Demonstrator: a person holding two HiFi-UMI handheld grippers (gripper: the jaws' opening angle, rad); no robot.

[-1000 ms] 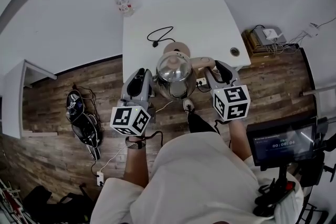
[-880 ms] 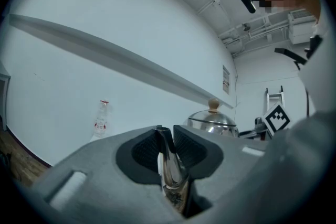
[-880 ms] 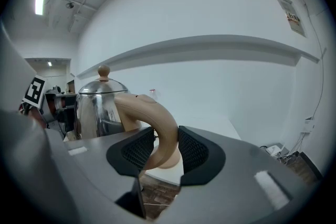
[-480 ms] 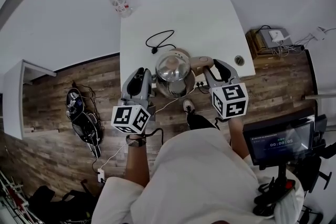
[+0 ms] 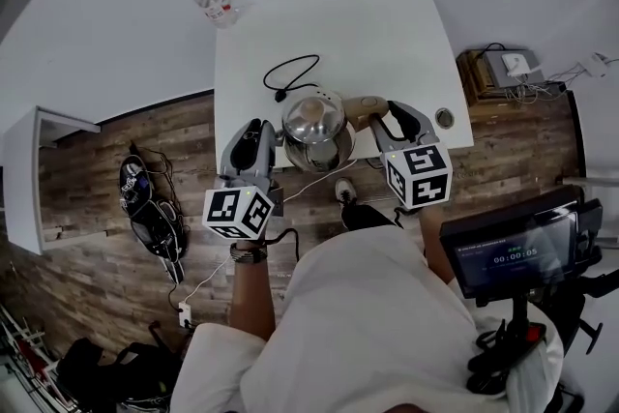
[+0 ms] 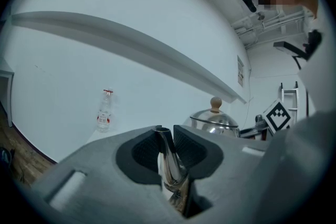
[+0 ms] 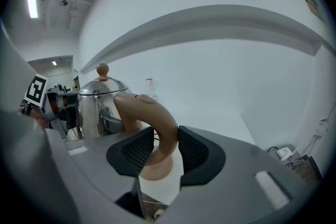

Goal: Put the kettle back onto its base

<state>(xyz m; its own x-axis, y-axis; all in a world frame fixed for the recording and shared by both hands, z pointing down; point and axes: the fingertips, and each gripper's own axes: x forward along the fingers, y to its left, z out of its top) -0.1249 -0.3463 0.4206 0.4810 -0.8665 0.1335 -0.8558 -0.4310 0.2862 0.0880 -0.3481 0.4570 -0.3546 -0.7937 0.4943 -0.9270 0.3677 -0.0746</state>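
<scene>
We hold the shiny round steel kettle (image 5: 312, 124), left gripper (image 6: 167, 140) clamped on its thin spout (image 6: 169, 168), right gripper (image 7: 165, 147) clamped on its curved tan handle (image 7: 153, 113), and setting it down looks left to do.

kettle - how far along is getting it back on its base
Done: the shiny steel kettle is gripped, the right gripper shut on its tan curved handle, the left gripper shut on its metal spout. In hand: it is at the white table's near edge, by the black cord. No base shows, so seating can't be confirmed. Left: seat it, then open both grippers.
</scene>
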